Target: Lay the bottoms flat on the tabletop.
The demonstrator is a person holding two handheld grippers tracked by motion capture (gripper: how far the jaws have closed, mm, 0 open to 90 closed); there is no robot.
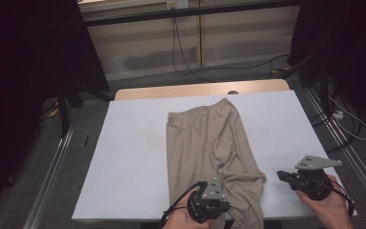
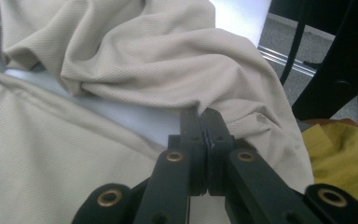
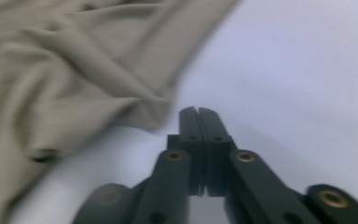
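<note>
Lower middle of the high view, the left gripper [image 1: 220,172] is down on the beige trousers [image 1: 205,143], right where the near leg bunches up. In the left gripper view its jaws are pinched together with a fold of that cloth caught at the tips [image 2: 204,113], a grip that looks meant for lifting or dragging the leg over. The trousers themselves lie lengthwise down the centre of the white table [image 1: 133,143], waistband toward the top of the frame, cuffs rumpled at the near edge. Over at the lower right, the right gripper [image 1: 282,176] sits on bare table, just beside the cloth; its jaws [image 3: 198,114] are closed on nothing, apparently waiting for its turn.
</note>
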